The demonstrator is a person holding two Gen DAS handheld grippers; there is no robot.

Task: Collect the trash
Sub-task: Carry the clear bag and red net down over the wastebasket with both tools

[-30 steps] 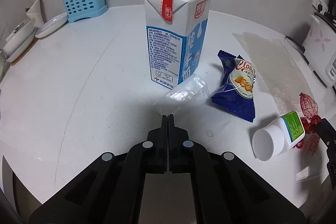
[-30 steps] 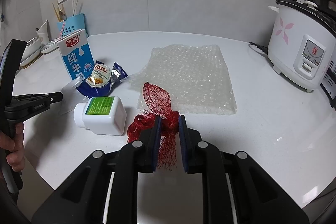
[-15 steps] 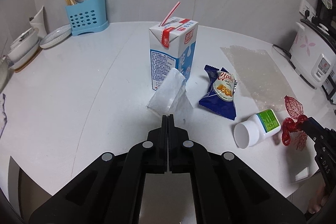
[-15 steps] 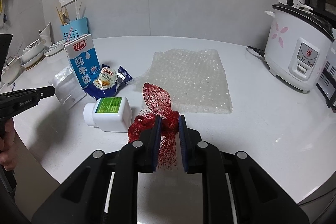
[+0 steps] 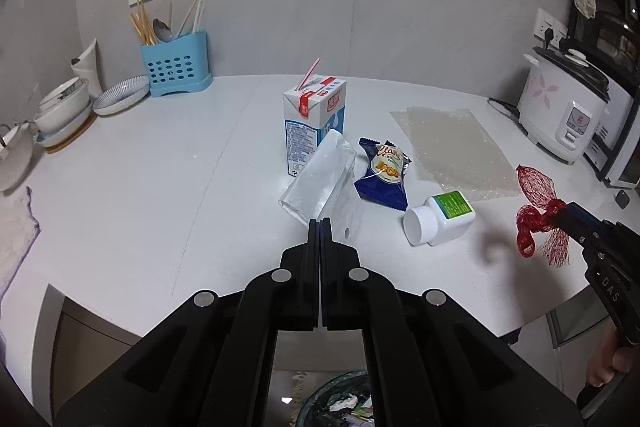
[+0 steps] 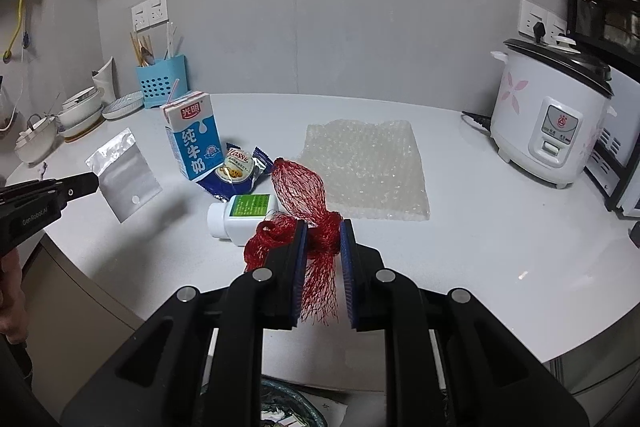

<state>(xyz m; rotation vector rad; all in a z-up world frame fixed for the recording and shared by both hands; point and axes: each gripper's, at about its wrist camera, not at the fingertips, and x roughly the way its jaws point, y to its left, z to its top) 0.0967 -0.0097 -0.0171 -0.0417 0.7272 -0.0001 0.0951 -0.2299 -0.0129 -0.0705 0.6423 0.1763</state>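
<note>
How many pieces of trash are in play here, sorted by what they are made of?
Plastic film or mesh: 4: clear plastic bag, red mesh net, blue snack wrapper, bubble wrap sheet
Paper carton: 1: milk carton
Hard plastic: 1: white pill bottle
Total: 6

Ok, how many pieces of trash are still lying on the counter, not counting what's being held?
4: the milk carton standing at the left, the blue snack wrapper beside it, the white bottle lying in front, and the bubble wrap flat to the right. Smaller bits may be hidden.
</note>
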